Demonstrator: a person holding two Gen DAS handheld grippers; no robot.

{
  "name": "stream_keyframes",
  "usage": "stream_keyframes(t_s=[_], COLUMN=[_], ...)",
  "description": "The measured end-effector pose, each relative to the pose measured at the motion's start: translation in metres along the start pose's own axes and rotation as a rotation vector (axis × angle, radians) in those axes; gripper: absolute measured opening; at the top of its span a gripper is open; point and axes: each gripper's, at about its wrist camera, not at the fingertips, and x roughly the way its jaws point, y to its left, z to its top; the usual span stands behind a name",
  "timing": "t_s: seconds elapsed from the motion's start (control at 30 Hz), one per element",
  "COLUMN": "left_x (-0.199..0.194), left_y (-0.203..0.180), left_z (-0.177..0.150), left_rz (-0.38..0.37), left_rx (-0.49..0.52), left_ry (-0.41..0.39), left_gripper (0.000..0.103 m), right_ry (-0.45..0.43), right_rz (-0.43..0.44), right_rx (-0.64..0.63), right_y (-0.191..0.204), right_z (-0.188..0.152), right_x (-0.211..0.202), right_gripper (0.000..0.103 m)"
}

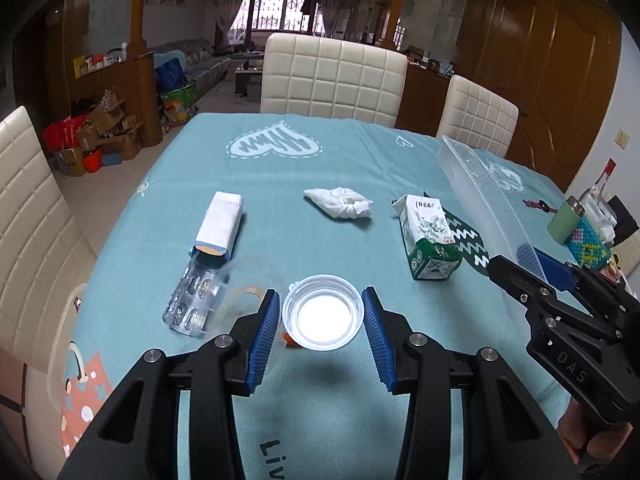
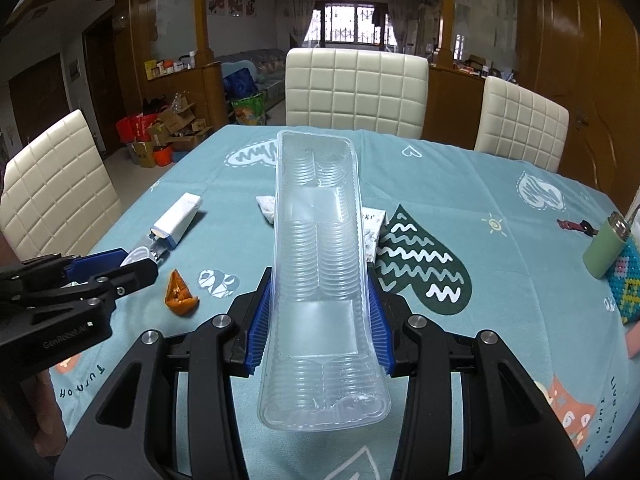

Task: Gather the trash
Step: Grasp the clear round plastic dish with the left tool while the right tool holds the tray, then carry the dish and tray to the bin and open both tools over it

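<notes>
In the right wrist view, the clear tray [image 2: 320, 264] hides most of the crumpled tissue [image 2: 266, 205] and the milk carton [image 2: 374, 232]; at 3 o'clock the woven box [image 2: 626, 284] is cut off

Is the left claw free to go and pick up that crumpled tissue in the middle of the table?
Probably not yet. The left claw already holds a clear cup between its pads. The tissue lies uncovered on the cloth beyond it, so the path looks clear once the cup is dropped.
</notes>
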Motion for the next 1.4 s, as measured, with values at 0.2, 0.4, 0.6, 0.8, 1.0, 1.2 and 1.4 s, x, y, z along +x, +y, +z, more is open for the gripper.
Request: stream_keyframes(t_s=[0.2, 0.4, 0.6, 0.8, 1.0, 1.2, 1.4], left_x=[0.019, 0.036, 0.044, 0.05, 0.053, 0.046, 0.029], left_y=[-0.01, -0.018, -0.02, -0.008, 0.007, -0.001, -0.007], left_z=[-0.006, -0.012, -0.016, -0.023, -0.027, -0.029, -0.024], left_rz=[0.003, 0.01, 0.029, 0.093, 0.141, 0.165, 0.167], left_rx=[0.024, 0.043, 0.055, 0.047, 0.024, 0.073, 0.103], left_ry=[0.037, 0.079, 0.096, 0.11, 0.115, 0.075, 0.014], left_gripper=[0.043, 0.043, 0.043, 0.043, 0.043, 0.021, 0.009], right_ry=[0.028, 0.046, 0.068, 0.071, 0.079, 0.08, 0.068], right_rz=[0.004, 0.009, 0.018, 0.027, 0.032, 0.028, 0.024], right_rx=[0.016, 0.034, 0.048, 0.039, 0.038, 0.033, 0.023], right_y=[-0.009, -0.019, -0.023, -0.021, -0.018, -0.016, -0.011], right_z=[-0.002, -0.004, -0.007, -0.009, -0.01, -0.01, -0.008], right_x=[0.014, 0.024, 0.033, 0.034, 0.037, 0.037, 0.03], right_gripper=[0.045, 0.045, 0.045, 0.045, 0.045, 0.045, 0.045])
